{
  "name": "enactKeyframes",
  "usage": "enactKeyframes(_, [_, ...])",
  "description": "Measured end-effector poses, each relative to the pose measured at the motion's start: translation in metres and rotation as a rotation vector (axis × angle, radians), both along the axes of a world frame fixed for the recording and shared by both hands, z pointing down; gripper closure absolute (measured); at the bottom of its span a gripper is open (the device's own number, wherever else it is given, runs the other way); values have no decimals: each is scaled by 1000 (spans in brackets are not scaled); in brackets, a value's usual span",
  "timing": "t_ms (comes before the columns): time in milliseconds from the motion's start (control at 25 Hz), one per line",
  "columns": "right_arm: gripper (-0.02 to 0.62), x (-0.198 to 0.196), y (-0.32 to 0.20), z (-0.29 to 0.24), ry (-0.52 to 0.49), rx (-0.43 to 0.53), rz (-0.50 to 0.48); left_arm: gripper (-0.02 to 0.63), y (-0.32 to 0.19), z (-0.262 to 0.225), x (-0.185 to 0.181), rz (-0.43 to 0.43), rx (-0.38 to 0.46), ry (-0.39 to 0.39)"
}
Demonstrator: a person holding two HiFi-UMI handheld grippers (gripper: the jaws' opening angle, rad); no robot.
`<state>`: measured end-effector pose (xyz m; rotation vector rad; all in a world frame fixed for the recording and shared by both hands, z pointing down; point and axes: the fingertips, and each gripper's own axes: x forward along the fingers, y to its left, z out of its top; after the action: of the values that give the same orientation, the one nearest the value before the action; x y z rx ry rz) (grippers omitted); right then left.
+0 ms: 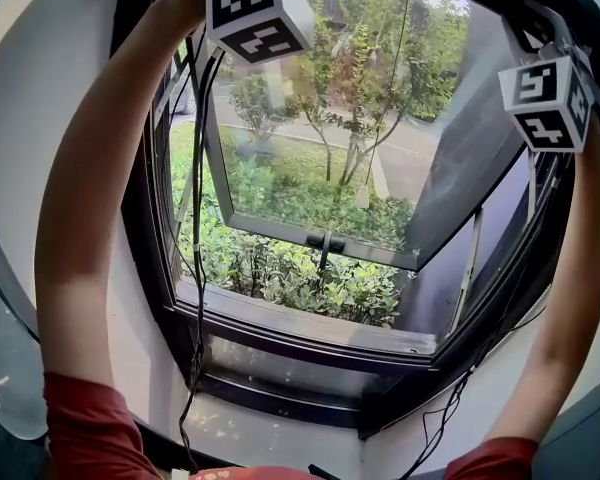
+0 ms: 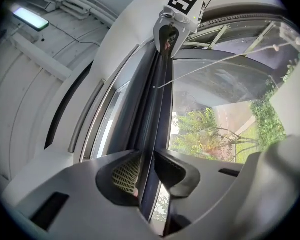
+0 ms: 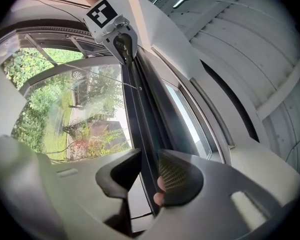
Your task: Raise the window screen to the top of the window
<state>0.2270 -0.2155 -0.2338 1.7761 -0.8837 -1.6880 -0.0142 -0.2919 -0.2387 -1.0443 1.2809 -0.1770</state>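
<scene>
Red sleeves [image 1: 85,433] sit lowest and closest in the head view. From them two bare forearms [image 1: 85,218] reach up the left and right sides of the black window frame [image 1: 142,228] toward its top corners. Each forearm ends at a white cube with black square markers: the left gripper [image 2: 147,156] is by the top left corner and the right gripper [image 3: 150,156] by the top right.

The screen's slim dark pull bar [image 2: 154,109] runs along the top edge of the frame from one gripper to the other, close under the pale curved reveal [image 2: 115,44]. In the left gripper view the two grey jaws are clenched on that bar, pads pressing it from both sides, and the right gripper shows at the bar's far end. In the right gripper view the bar also passes between the jaws, yet they stand released — the pads flank it without pinching.

Below, the glass sash [image 1: 310,138] is swung outward from the frame, with a black handle [image 1: 325,240] at the middle of its lower edge. Black cables [image 1: 195,268] hang down the frame's left side. A thin cord with a small pale weight [image 1: 363,196] dangles in front of the glass. Green shrubs [image 1: 300,273] grow outside — trees stand beyond them. A lit strip lamp [image 2: 30,18] glows on the ceiling.
</scene>
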Motion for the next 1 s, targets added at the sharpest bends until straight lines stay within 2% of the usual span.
enactKeyframes(200, [476,-5,6,16,4,0,-42,514,8,13,-4,77,31,58])
enactKeyframes(320, [472,-2,5,30,-6,-6,-77,511,6,29,-2,143,-3,77])
enactKeyframes(480, [471,-5,4,56,-23,-24,-117,506,8,60,1,186,-23,78])
enactKeyframes(600, [471,-11,6,76,-25,-29,-155,506,17,80,1,251,-37,112])
enactKeyframes(840, [470,-16,1,128,17,-79,-141,506,24,129,3,334,-60,142])
enactKeyframes(1000, [469,-22,6,159,7,-99,-187,506,22,166,1,374,-98,174])
